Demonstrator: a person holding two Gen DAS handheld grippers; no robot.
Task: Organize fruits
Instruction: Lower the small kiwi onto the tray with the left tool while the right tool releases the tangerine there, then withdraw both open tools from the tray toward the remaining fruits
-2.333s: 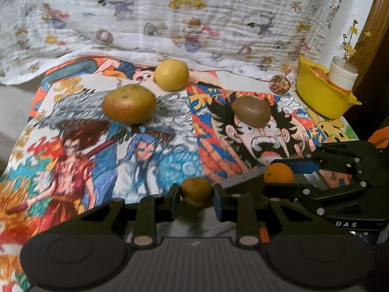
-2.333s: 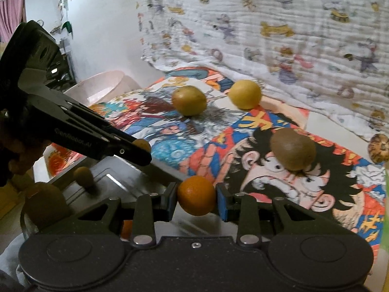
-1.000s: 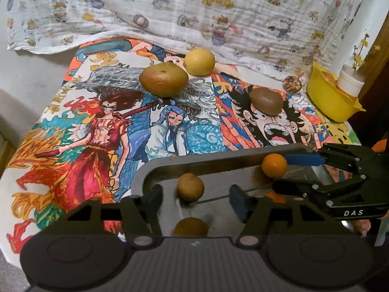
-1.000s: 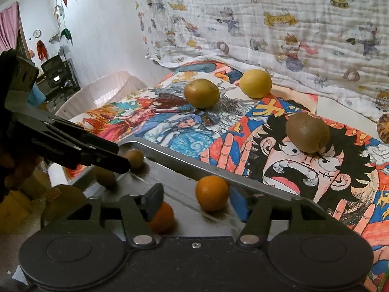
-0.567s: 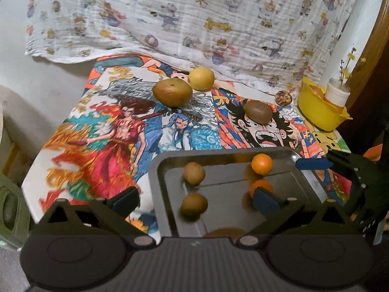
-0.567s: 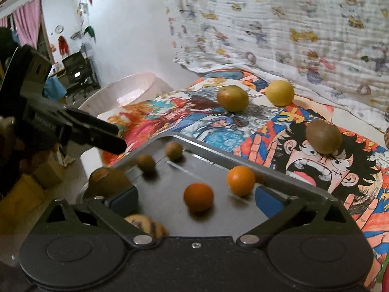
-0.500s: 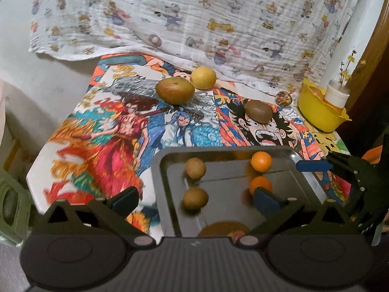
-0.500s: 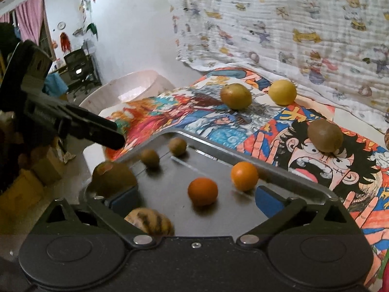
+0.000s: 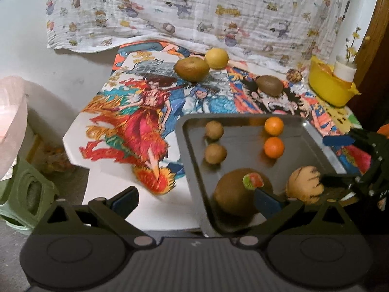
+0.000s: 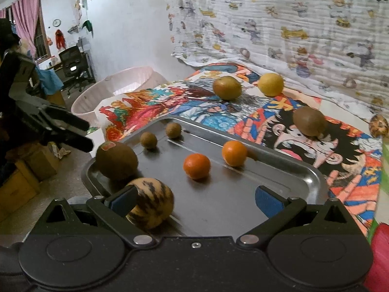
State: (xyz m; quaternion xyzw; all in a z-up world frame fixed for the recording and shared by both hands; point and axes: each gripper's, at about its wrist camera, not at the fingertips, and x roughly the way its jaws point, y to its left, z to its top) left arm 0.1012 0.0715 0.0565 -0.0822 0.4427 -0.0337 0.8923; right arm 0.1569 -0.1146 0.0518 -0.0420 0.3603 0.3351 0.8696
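Fingers of both the left gripper [image 9: 195, 200] and right gripper [image 10: 194, 200] stand wide apart, gripping nothing. Two oranges [image 10: 196, 166], two small brown fruits [image 10: 148, 140], a large brown fruit [image 10: 116, 160] and a striped fruit [image 10: 153, 203] lie in the metal tray [image 10: 313, 171]. Three more fruits [image 10: 227, 88] sit beyond it on the printed cloth [image 10: 345, 146].

Landmark: bright cartoon-print cloth [image 9: 136, 121] spread flat over the table.
Behind it: white crinkled fabric with small cartoon figures [image 9: 194, 7], hanging down the wall to the cloth's far edge.
Off its left edge: pale pink ribbed plastic tub [image 10: 116, 87], and a green plastic stool [image 9: 22, 194] low on the floor.
Far beyond that edge: black office chair [image 10: 73, 65] and pink curtain [image 10: 26, 17] at a window.
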